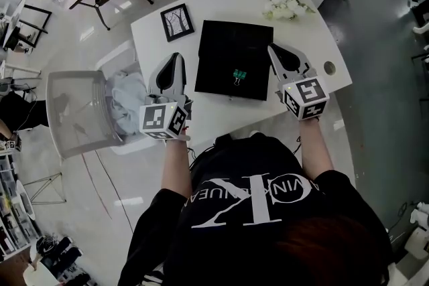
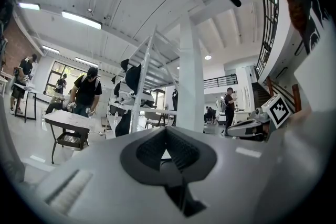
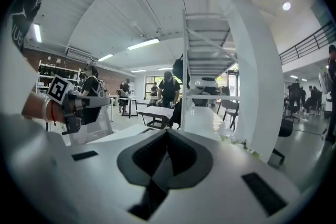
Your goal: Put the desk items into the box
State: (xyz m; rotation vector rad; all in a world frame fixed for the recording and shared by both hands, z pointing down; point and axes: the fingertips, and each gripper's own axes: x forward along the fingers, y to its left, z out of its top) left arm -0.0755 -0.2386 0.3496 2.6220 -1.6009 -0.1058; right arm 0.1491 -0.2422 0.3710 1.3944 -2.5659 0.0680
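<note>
Left gripper (image 1: 175,59) closed on nothing, picture frame (image 1: 177,22) just ahead of it, not yet packed. Between both grippers, black box (image 1: 228,50) with green binder clip (image 1: 239,76) seemingly already inside. Right gripper (image 1: 273,50) closed, empty; flowers (image 1: 285,2) ahead of it, unpacked.

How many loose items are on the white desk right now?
4: picture frame far left, black folder centre, green binder clip on it, flowers far right. More could hide under the folder.
</note>
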